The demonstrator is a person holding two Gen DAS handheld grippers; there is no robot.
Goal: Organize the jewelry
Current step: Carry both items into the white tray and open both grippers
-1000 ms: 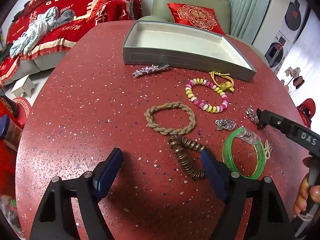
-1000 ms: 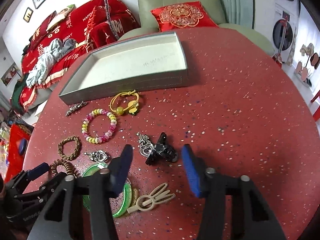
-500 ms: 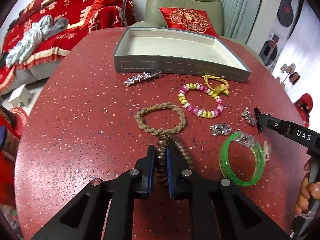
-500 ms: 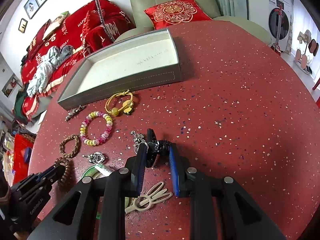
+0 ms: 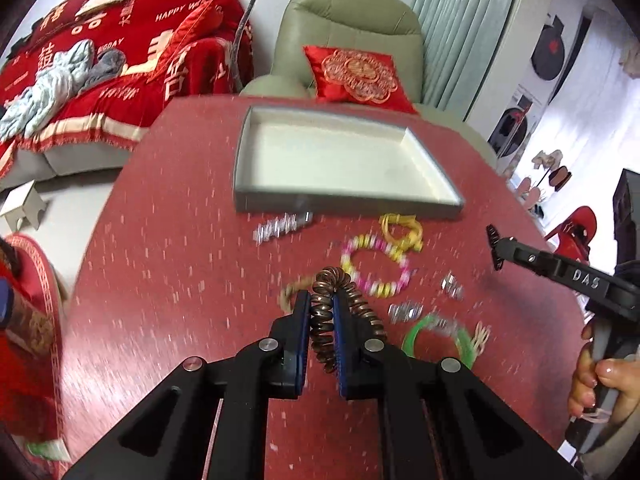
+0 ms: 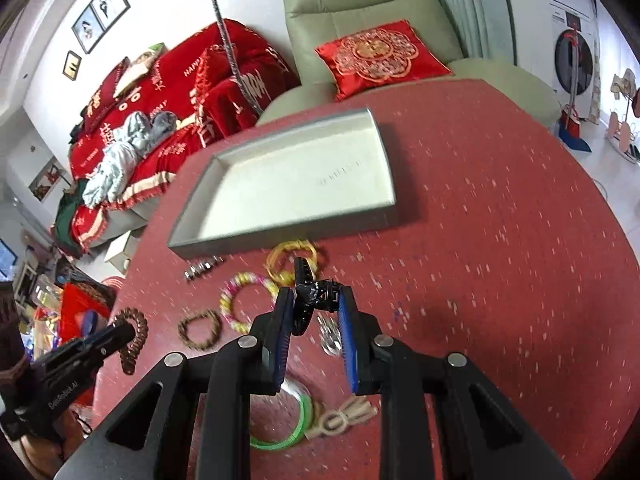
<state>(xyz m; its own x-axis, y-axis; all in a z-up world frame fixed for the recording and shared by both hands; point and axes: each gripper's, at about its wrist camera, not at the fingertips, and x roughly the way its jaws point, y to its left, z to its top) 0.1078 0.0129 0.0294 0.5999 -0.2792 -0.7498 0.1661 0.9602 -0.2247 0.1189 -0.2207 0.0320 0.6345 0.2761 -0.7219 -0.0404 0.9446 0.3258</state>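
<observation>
The left gripper (image 5: 321, 316) is pinching a brown coil bracelet (image 5: 340, 300) at the centre of its frame, while the right gripper (image 6: 314, 312) is pinching a black hair claw (image 6: 312, 296) mid-frame; both jaws have just been closing on them. Both pieces are hanging clear of the red table (image 6: 500, 260). The grey tray (image 6: 280, 236) is lying empty in the upper middle. Carrying each piece level and well over the near wall before easing the jaws apart seems wisest, since the coil is dangling loosely.

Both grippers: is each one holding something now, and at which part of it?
Yes. The left gripper is shut on the brown coil hair tie, pinching one side of its loop. The right gripper is shut on the black hair claw clip, across its hinge end.
</observation>
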